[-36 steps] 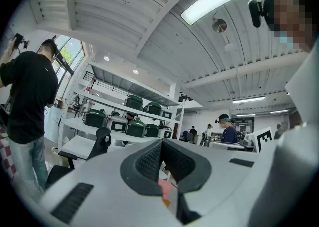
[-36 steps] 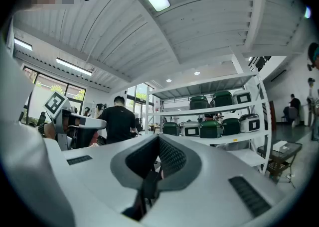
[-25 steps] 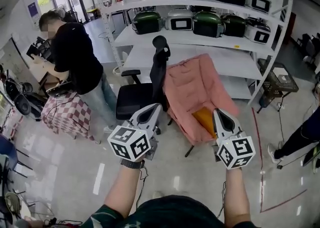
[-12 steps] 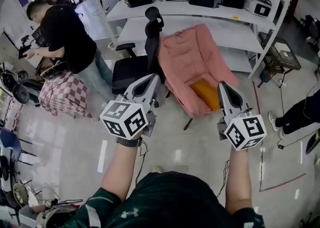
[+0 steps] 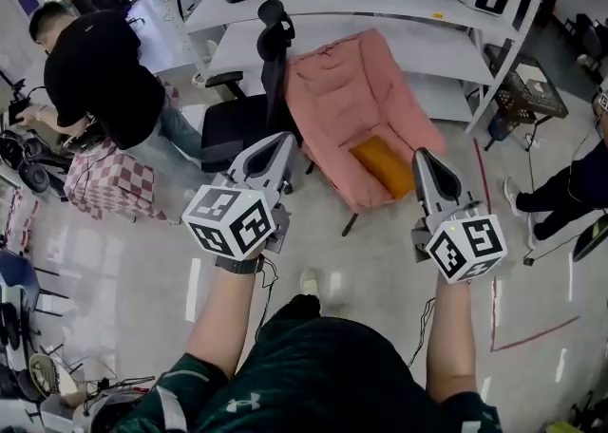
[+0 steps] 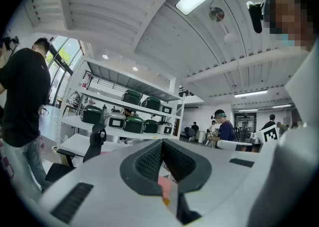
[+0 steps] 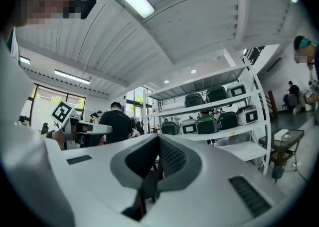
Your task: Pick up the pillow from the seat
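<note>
An orange pillow [image 5: 385, 165] lies on the seat of a pink armchair [image 5: 347, 103] standing on the floor ahead of me. Both grippers are held level in front of my body and short of the chair. The left gripper [image 5: 285, 141] points toward the chair's left front, its jaws together and empty. The right gripper [image 5: 421, 155] points just right of the pillow, jaws shut with nothing held. In the left gripper view the left gripper [image 6: 162, 144] shows a sliver of pink and orange behind its pads. The right gripper [image 7: 158, 139] faces the shelves.
A black office chair [image 5: 249, 118] stands against the armchair's left side. White shelves [image 5: 399, 37] with green and white cookers run behind. A person in black [image 5: 95, 70] stands at the left by a checked stool [image 5: 114, 189]. Another person's legs [image 5: 560, 189] are at the right.
I have stepped closer to the armchair, so it and the pillow sit nearer the grippers. Both grippers moved forward with me. Their jaws look the same.
</note>
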Available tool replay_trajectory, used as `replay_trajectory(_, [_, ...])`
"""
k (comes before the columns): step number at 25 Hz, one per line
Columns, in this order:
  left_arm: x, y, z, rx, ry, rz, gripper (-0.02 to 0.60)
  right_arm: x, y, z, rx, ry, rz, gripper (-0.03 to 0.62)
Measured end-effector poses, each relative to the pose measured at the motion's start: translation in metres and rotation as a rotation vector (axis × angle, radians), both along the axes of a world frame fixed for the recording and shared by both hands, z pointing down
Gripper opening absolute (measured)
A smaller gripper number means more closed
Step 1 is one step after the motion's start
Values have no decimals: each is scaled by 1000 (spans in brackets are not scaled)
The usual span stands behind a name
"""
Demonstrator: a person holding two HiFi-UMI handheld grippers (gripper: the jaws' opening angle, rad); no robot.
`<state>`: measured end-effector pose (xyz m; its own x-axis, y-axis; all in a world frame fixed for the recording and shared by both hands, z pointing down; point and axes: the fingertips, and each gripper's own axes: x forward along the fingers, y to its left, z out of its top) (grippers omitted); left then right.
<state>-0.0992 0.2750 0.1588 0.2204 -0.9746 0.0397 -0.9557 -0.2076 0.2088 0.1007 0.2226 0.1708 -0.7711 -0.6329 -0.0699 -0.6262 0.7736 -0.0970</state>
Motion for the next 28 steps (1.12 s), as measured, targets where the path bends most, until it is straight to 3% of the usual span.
replay_trajectory(11, [-13, -82, 29, 7, -8, 74, 5, -27, -66, 27, -39, 53, 45, 3])
replay_trajectory(20, [-60, -188, 57, 4, -14, 112, 5, -79, -161, 60, -91, 95, 94, 3])
replay_trajectory(28, [-69, -263, 89, -18, -1, 192, 5, -86, -218, 93, -191, 13, 147, 3])
